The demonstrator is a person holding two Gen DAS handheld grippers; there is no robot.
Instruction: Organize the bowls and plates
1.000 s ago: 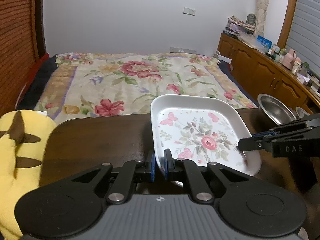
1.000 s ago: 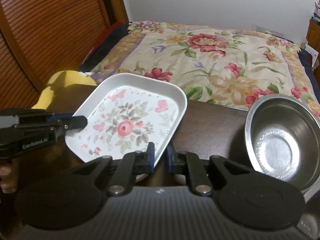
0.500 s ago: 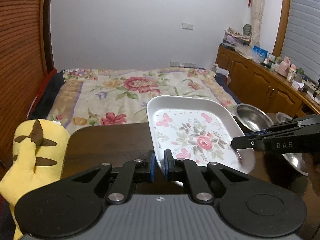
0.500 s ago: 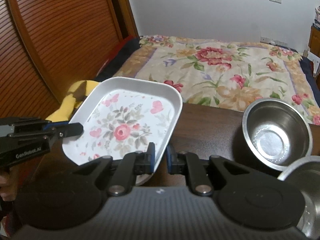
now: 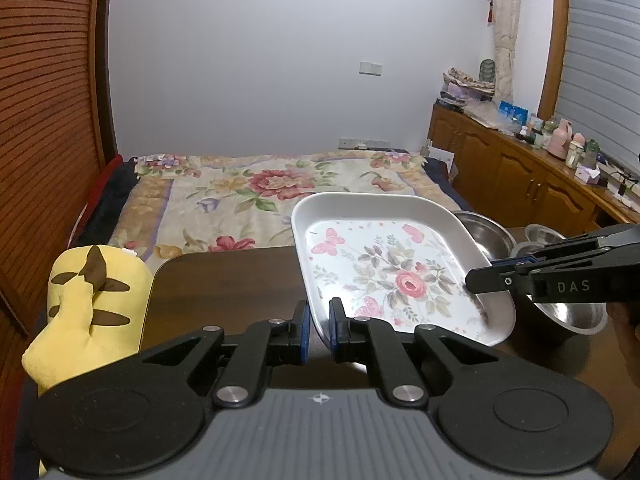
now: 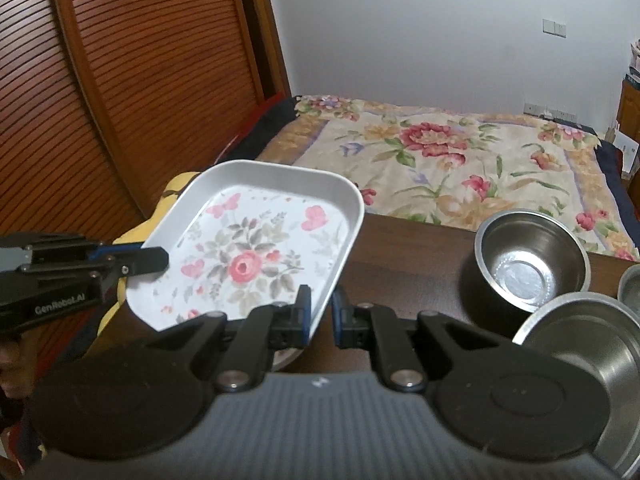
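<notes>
Obstacles, taken from the floral plate (image 6: 260, 256): steel bowls (image 6: 528, 264) clustered on the table (image 6: 404, 264) to its right, one (image 6: 580, 364) nearest the camera. Yellow plush (image 5: 86, 308) off the table's left edge. Open passage: bare wood (image 5: 224, 284) left of the plate, and between plate and bowls.

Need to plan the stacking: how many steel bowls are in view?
3, possibly more hidden: one upright bowl behind on the table, a tilted bowl nearest the camera, and a third cut off at the right edge.
</notes>
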